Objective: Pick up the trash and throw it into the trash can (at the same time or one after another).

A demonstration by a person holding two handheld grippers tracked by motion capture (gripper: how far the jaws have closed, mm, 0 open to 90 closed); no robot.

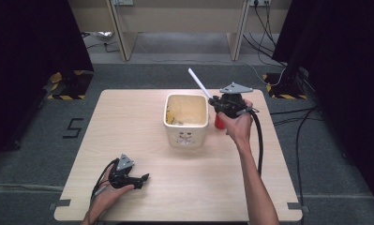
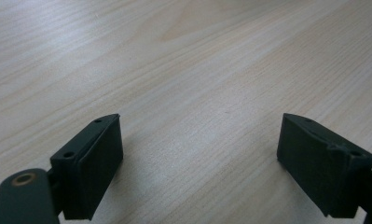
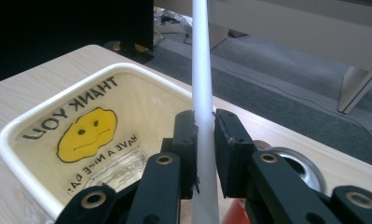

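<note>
The right gripper (image 3: 203, 140) is clenched on a thin white plastic straw (image 3: 201, 70), held just right of the cream square plastic bin (image 1: 186, 123) lined with a smiley-face bag; a red can (image 1: 219, 122) stands beneath it. The left gripper (image 2: 200, 158) rests released on the pale wooden table (image 1: 142, 112), well apart from the bin.

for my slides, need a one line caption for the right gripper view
Hand-held gripper clamps a white straw beside a cream bin lined with a smiley "thank you" bag.
</note>
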